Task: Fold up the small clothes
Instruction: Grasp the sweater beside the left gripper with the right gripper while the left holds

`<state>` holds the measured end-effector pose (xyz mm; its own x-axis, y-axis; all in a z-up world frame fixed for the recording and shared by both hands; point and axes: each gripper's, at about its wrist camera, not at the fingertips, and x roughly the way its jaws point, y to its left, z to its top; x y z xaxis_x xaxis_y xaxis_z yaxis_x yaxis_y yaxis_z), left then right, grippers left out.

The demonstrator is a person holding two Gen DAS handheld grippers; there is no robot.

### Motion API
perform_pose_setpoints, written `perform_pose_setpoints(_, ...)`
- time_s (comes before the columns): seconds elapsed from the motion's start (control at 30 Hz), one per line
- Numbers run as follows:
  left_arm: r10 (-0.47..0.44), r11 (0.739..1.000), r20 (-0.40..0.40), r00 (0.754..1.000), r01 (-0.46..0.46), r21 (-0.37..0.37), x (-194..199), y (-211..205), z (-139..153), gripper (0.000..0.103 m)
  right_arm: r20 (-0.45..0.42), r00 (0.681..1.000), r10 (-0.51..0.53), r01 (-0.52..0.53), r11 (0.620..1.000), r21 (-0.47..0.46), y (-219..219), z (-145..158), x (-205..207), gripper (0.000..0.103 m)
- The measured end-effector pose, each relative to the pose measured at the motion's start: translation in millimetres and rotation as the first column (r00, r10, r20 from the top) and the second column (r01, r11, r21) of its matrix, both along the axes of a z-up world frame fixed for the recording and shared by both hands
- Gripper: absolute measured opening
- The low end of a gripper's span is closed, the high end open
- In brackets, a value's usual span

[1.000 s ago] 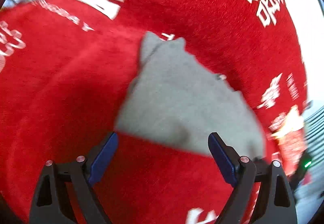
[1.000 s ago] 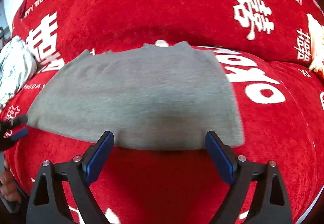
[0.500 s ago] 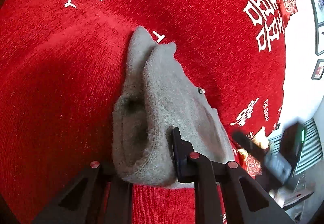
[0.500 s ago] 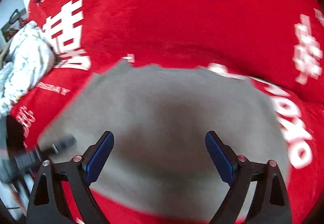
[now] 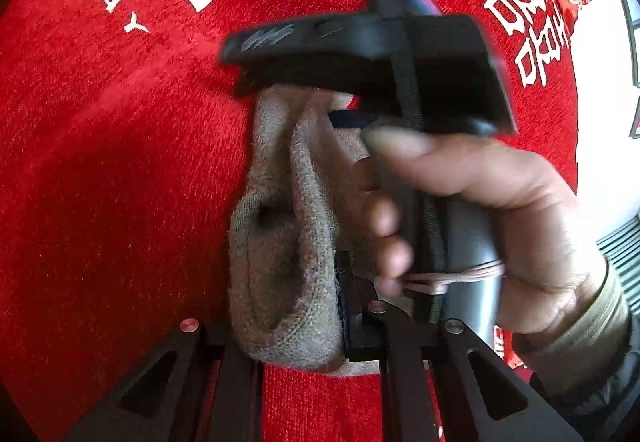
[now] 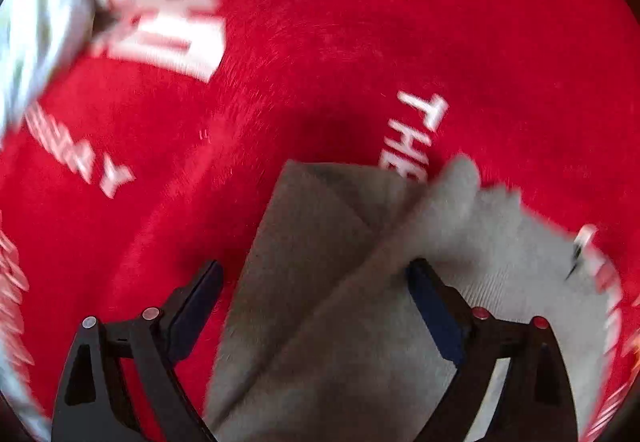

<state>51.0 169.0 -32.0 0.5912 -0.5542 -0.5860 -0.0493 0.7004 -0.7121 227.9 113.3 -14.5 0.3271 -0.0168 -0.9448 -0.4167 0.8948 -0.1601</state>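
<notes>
Your left wrist camera sits close above the grey garment [image 5: 280,242], looking obliquely down along it. Your right wrist camera looks steeply down on the same garment [image 6: 320,302], very near. Both views share it and the surrounding red cover [image 5: 100,162].

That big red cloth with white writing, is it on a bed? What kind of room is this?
Probably a room in a home, maybe a bedroom, though I can't be sure it's a bed. The soft red cloth has wedding words printed on it, a small grey garment lies on it for folding, and framed pictures hang on a white wall.
</notes>
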Motion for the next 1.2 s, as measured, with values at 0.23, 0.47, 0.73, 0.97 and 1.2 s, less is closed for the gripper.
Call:
perform_pose_setpoints(0.23,0.003,0.990,0.020,1.000,-0.006,0.139,-2,-14,15,0.015,0.027,0.999,-0.029,0.028,0.999,0.042,-28,17,0,0.025)
perform_pose_setpoints(0.47,0.004,0.956,0.061,0.998,-0.022,0.291,-10,-33,36,0.015,0.009,0.997,-0.078,0.074,0.974,0.212,-60,39,-6,0.022)
perform_pose_setpoints(0.73,-0.010,0.930,0.080,0.997,-0.020,0.368,-20,-45,56,0.010,-0.002,0.995,-0.099,0.094,0.936,0.339,-83,71,1,0.022)
perform_pose_setpoints(0.97,-0.031,0.906,0.095,0.995,-0.012,0.423,-25,-63,77,0.010,-0.012,0.991,-0.136,0.127,0.885,0.447,-112,91,0,0.021)
perform_pose_setpoints(1.2,-0.066,0.877,0.111,0.992,0.004,0.481,-26,-87,93,0.010,-0.018,0.987,-0.163,0.147,0.836,0.528,-146,106,-4,0.021)
